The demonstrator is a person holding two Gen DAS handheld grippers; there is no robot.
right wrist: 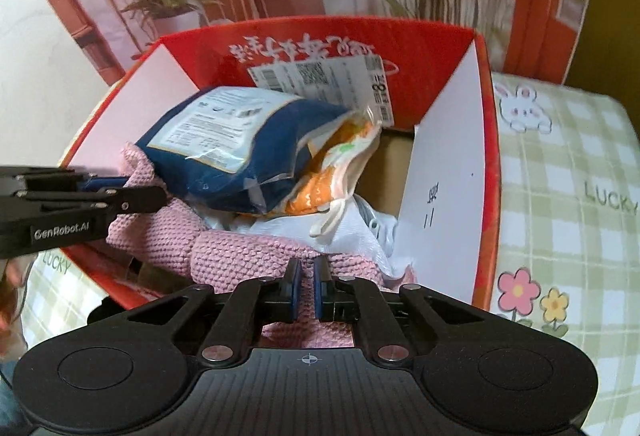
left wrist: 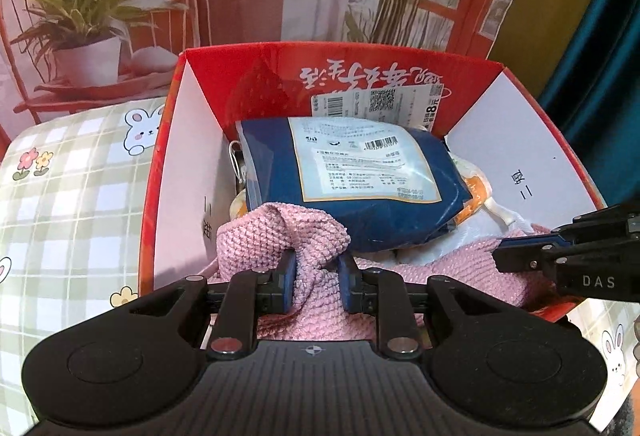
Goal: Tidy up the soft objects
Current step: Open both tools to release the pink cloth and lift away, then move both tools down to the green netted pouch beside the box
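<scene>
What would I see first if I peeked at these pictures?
A big red box sits on a checked bunny cloth, stuffed with soft things. A blue packet lies on top, and both grippers, left and right, pinch a pink knitted cloth at the box's near edge.

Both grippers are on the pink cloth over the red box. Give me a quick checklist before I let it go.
1. Left gripper pinching a fold of the pink knitted cloth: ok.
2. Right gripper shut on the same cloth: ok.
3. Cloth above the open red cardboard box, inside its walls: ok.
4. Blue plastic packet lying inside the box, not overhanging: ok.
5. Near edge of the cloth clear of the box's front rim: cannot tell, hidden by the grippers.
</scene>
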